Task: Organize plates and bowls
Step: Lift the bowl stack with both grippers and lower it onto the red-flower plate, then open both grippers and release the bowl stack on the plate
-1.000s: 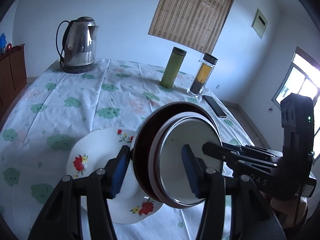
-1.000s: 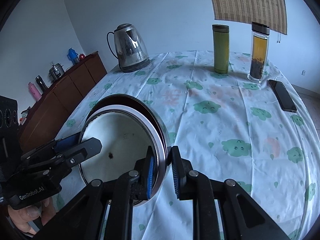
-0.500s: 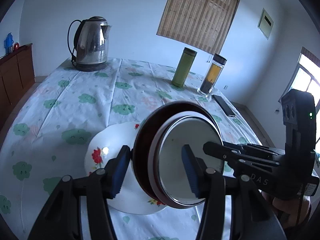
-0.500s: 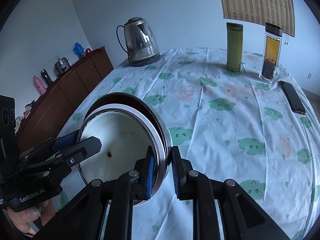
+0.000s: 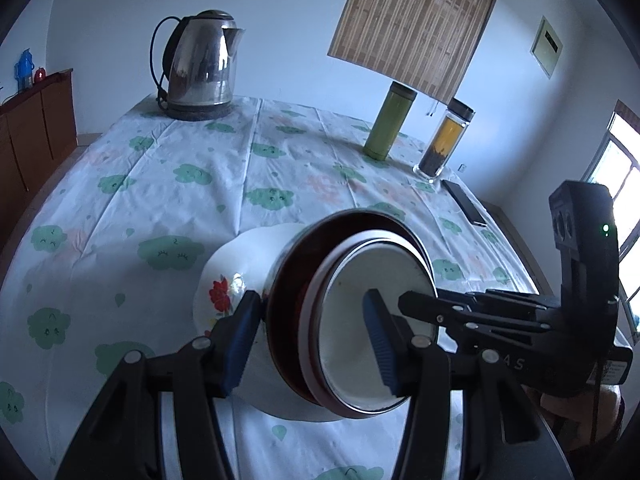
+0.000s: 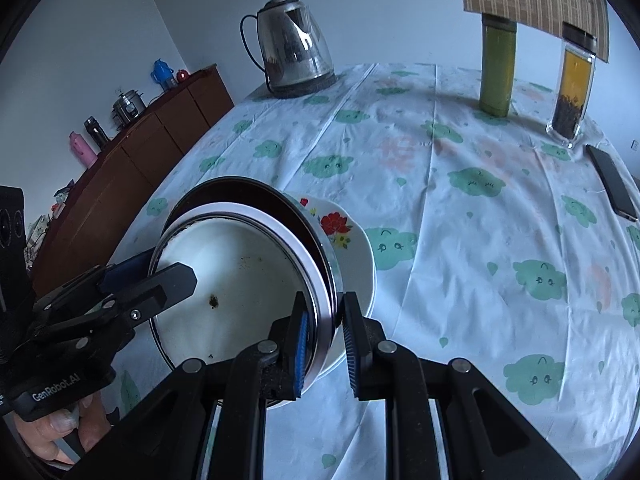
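- Two nested round bowls (image 5: pixel 360 320) are held tilted in the air, just above a plate (image 5: pixel 240 264): a dark red-brown outer one and a white enamel inner one with a metal rim.
- The left claw (image 5: pixel 308 340) grasps the bowls across their wall, one blue ribbed pad outside, the other inside the white basin.
- The right claw (image 6: pixel 324 336) pinches the opposite rim between its blue ridged pads (image 6: pixel 301 344), clenched on the bowls.
- The plate is glossy white with red flower prints and a wavy edge; it lies on the worktop (image 5: pixel 168 184) beneath the bowls.
- The worktop wears a creased white cloth printed with green clouds.
- Far off stand a shiny steel kettle (image 5: pixel 200 64), a green cylindrical flask (image 5: pixel 390 122) and a clear bottle (image 5: pixel 444 140) with yellow liquid and dark leaves; a flat black phone (image 5: pixel 466 208) lies near them.
- Only the right view shows dark specks (image 6: pixel 213 301) inside the white bowl and small items along the top of a brown wooden cabinet (image 6: pixel 132 176).
- Only the left view shows a bright window (image 5: pixel 616 168).
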`<state>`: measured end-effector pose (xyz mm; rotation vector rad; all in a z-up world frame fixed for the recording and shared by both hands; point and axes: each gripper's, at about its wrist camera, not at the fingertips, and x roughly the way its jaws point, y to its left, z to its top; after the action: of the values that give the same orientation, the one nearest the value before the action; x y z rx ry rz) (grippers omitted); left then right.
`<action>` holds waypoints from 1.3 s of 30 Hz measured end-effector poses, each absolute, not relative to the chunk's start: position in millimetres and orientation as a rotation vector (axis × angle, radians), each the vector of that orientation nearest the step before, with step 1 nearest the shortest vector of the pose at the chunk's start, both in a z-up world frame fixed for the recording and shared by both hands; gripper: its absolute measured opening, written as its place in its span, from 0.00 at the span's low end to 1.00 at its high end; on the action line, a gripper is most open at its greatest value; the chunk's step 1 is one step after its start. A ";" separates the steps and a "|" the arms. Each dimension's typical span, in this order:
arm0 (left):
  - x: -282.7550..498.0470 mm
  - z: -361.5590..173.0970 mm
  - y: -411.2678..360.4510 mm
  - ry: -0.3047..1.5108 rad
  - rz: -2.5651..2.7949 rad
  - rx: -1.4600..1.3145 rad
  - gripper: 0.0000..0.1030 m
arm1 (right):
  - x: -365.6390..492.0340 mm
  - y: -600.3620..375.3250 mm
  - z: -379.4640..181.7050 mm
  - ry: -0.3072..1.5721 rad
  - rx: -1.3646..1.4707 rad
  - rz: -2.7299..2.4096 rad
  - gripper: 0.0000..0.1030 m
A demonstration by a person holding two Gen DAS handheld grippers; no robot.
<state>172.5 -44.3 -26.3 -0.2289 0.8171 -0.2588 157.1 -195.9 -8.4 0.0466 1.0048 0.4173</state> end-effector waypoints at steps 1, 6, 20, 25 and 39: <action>173.7 -27.0 -43.3 0.820 -0.256 -0.231 0.50 | 159.1 -194.9 -10.0 1.013 0.048 0.422 0.18; 183.8 -29.4 -36.6 0.842 -0.264 -0.247 0.50 | 167.3 -191.7 -10.0 1.043 0.050 0.441 0.18; 216.9 -49.9 -12.3 0.891 -0.334 -0.388 0.50 | 194.8 -182.5 -5.0 1.030 0.066 0.453 0.28; 216.1 -48.7 -11.6 0.878 -0.372 -0.412 0.60 | 197.7 -181.7 -14.0 1.008 0.083 0.458 0.41; 178.4 -19.1 -28.8 0.693 -0.256 -0.234 0.66 | 164.2 -211.8 5.4 0.802 0.143 0.406 0.61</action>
<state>178.4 -28.8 -19.1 -0.2336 0.6929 -0.2562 164.2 -211.8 5.4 0.1434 0.8021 0.4064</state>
